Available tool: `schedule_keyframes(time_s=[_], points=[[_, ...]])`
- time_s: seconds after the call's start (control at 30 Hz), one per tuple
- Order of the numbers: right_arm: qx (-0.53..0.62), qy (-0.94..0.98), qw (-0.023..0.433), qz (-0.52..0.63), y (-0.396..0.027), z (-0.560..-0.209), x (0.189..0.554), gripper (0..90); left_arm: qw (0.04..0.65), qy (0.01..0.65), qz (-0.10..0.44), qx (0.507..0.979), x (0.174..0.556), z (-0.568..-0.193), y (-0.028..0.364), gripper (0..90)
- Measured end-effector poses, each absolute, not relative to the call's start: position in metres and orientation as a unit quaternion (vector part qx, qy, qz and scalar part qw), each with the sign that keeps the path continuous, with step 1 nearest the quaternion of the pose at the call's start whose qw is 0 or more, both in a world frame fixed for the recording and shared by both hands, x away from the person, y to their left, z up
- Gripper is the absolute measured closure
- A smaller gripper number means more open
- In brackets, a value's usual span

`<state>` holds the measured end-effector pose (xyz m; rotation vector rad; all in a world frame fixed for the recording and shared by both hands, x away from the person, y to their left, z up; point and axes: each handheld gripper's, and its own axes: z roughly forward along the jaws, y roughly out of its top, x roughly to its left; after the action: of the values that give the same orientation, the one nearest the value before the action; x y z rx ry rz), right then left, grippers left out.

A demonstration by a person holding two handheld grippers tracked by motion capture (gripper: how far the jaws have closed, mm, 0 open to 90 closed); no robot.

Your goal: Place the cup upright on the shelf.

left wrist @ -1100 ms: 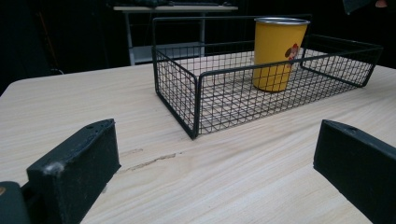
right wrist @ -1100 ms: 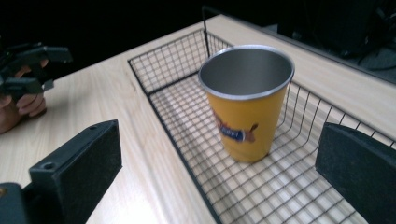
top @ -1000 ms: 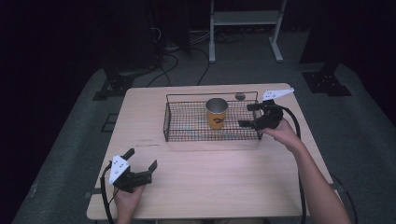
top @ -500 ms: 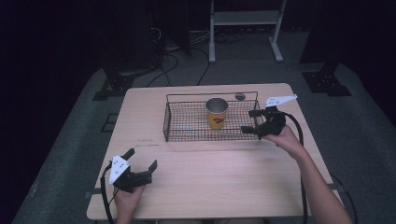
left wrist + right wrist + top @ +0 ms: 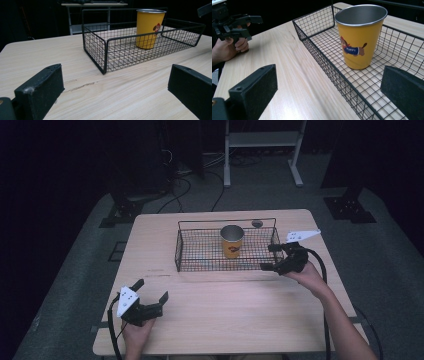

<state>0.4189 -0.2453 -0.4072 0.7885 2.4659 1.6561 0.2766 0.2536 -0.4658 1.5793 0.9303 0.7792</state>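
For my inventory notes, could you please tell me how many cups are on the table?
1: a yellow cup standing upright inside the wire basket, toward its middle. Nothing visible could hide another.

The left gripper [image 5: 152,292] sits near the table's front left corner, held low over the wood by the left hand [image 5: 136,331], whose forearm comes in over the front edge. Its jaws stand wide apart with nothing between them — the grey plate [image 5: 126,300] on top tilts toward the left edge. The right gripper [image 5: 270,257] is held by the right hand [image 5: 303,272] near the table's right edge, about halfway back, its jaws likewise spread and bare, pointing toward the left edge. The right forearm [image 5: 345,325] runs back to the front right corner — a cable [image 5: 320,265] loops off the gripper beside it.
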Motion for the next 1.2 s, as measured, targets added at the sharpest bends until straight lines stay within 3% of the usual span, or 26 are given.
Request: schedule_keyframes(time_s=[1.2], points=[[0.242, 0.803, 0.047, 0.542, -0.252, -0.425, 0.362, 0.2, 0.543, 0.393, 0.330, 0.665, 0.277, -0.466, 0.254, 0.0]])
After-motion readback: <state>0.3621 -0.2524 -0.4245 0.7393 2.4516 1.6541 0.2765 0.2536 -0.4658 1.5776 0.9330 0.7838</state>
